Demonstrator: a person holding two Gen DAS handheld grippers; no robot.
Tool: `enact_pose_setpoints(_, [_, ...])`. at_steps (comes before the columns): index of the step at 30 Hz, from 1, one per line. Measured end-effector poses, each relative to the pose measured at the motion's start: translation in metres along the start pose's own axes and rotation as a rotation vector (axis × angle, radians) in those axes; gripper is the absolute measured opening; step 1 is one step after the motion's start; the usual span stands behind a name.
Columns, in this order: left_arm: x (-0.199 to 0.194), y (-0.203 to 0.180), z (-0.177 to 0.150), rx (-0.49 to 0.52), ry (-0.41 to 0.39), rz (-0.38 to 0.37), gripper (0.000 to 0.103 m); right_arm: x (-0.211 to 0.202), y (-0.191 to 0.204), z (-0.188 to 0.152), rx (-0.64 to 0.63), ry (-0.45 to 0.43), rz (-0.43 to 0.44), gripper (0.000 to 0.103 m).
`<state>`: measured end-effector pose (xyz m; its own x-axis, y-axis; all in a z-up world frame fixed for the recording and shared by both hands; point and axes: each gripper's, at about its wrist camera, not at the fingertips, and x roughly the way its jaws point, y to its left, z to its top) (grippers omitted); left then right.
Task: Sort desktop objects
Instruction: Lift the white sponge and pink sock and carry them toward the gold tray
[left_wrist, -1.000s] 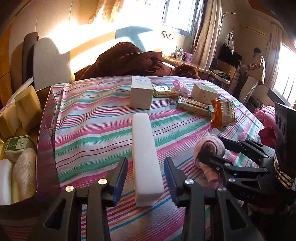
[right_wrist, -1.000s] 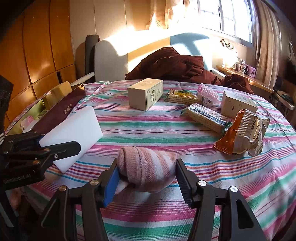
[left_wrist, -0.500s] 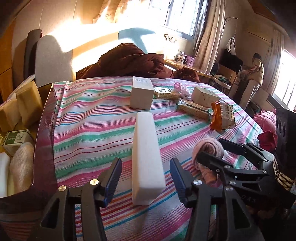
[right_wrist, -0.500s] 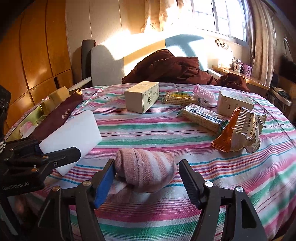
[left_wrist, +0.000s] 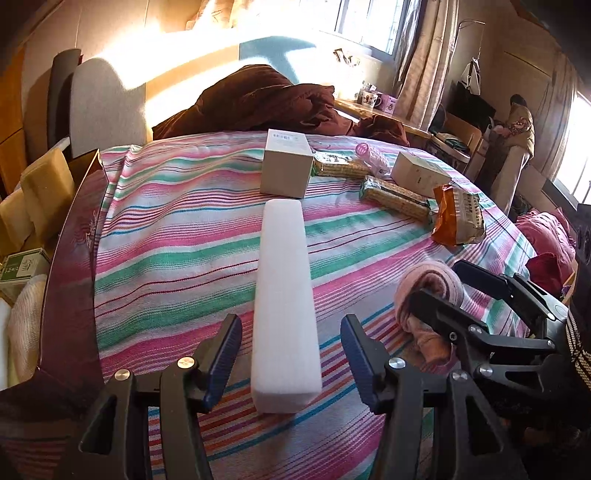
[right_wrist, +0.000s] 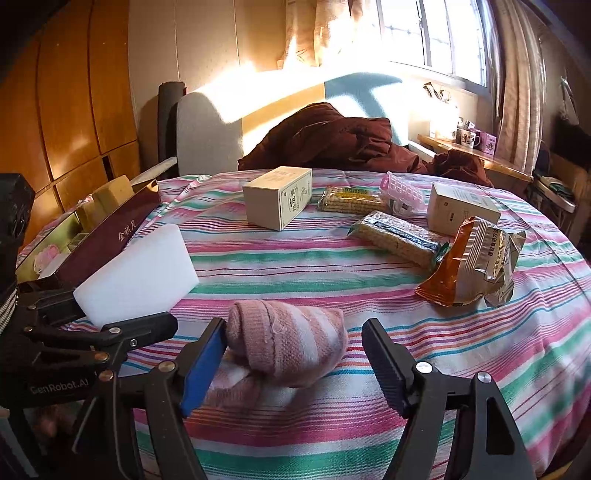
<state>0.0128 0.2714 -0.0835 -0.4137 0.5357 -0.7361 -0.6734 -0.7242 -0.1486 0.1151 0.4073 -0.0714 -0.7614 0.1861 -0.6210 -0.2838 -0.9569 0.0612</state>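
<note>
Straddling the foam block (left_wrist: 284, 295), the left gripper (left_wrist: 291, 354) stands spread wide, a gap on both sides between its ribbed blue pads and the foam; the block lies flat on the striped cloth (left_wrist: 177, 236), its long axis running straight away from the gripper toward the grey box (left_wrist: 286, 168), so a squeeze would fall across its narrow width at the near end. The right gripper (right_wrist: 295, 358) is likewise agape around the sock (right_wrist: 286, 341), the left pad at or just beside the rolled end, the right pad apart from it; the sock lies crosswise between the fingers. Each claw is nearest its own thing, block to the left, sock to the right.

The foam is white, matte, square-edged and likely light and a little yielding; the sock is soft ribbed knit in pink and pale stripes, rolled into a lump that should compress under the pads. Farther off lie cracker packs (right_wrist: 397, 236), a crinkled orange bag (right_wrist: 472, 266), a cream box (right_wrist: 461, 206) and a pink case (right_wrist: 404, 192). A dark red box (right_wrist: 103, 236) at the left edge holds other things; whether block and sock are bound there or have just been set down, I cannot tell.
</note>
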Motion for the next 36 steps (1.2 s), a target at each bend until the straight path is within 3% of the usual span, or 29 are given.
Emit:
enact_pose_setpoints(18, [0.0, 0.006, 0.0, -0.041, -0.007, -0.021, 0.062, 0.003, 0.004, -0.002, 0.002, 0.011, -0.009, 0.069])
enact_pose_setpoints(22, [-0.003, 0.006, 0.0, -0.039, -0.02, -0.011, 0.061, 0.001, 0.008, -0.002, -0.021, -0.003, -0.014, 0.062])
enact_pose_setpoints(26, [-0.006, 0.006, 0.0, -0.038, -0.034, 0.0, 0.049, 0.0, 0.011, -0.003, -0.04, -0.012, -0.021, 0.061])
enact_pose_setpoints(30, [-0.004, 0.005, -0.002, -0.029, -0.023, -0.007, 0.029, 0.0, 0.012, -0.003, -0.049, -0.014, -0.027, 0.06])
enact_pose_setpoints(36, [-0.012, 0.005, -0.003, -0.028, -0.044, -0.011, 0.021, -0.001, 0.014, -0.001, -0.056, -0.018, -0.036, 0.057])
